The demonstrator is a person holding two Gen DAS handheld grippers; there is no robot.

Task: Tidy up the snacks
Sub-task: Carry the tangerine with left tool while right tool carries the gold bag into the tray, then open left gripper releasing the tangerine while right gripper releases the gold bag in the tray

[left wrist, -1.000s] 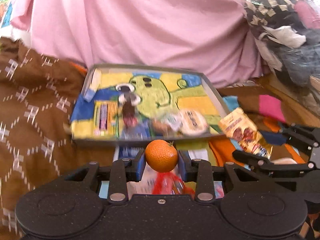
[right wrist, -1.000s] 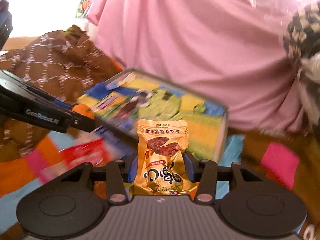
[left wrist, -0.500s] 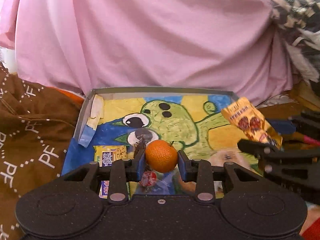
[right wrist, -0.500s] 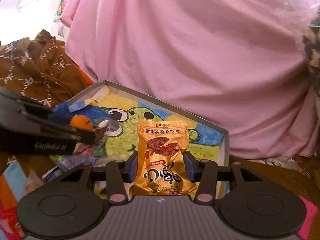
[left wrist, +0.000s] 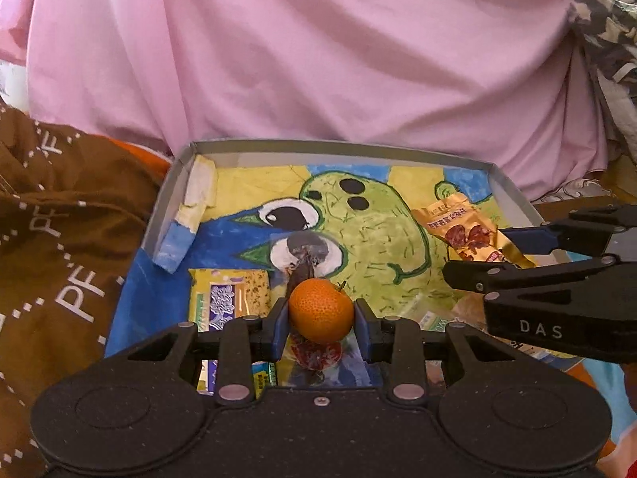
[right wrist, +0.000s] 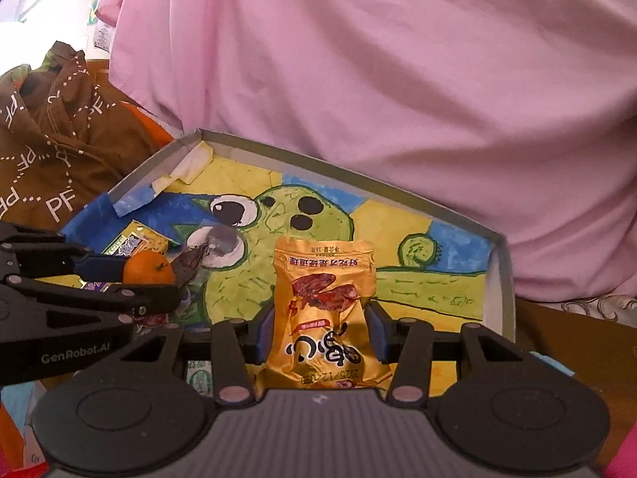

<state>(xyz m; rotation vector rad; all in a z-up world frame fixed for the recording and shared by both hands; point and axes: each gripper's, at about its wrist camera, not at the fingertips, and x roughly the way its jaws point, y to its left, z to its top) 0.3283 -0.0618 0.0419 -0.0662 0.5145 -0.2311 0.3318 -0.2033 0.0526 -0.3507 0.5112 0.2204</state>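
My left gripper is shut on a small orange tangerine, held over the front of a shallow grey tray whose floor is a painted green cartoon creature. My right gripper is shut on a gold snack packet, held over the tray's right half. In the left wrist view the gold packet and right gripper show at right. In the right wrist view the tangerine and left gripper show at left. A yellow cracker packet and a dark-wrapped snack lie in the tray.
A pink sheet rises right behind the tray. Brown patterned fabric is bunched along the tray's left side. A black-and-white checked cloth lies at the far right. More wrapped snacks lie at the tray's front right.
Both grippers have moved forward from in front of the tray to over it, each keeping its hold. The tray now looks larger and closer in both views.
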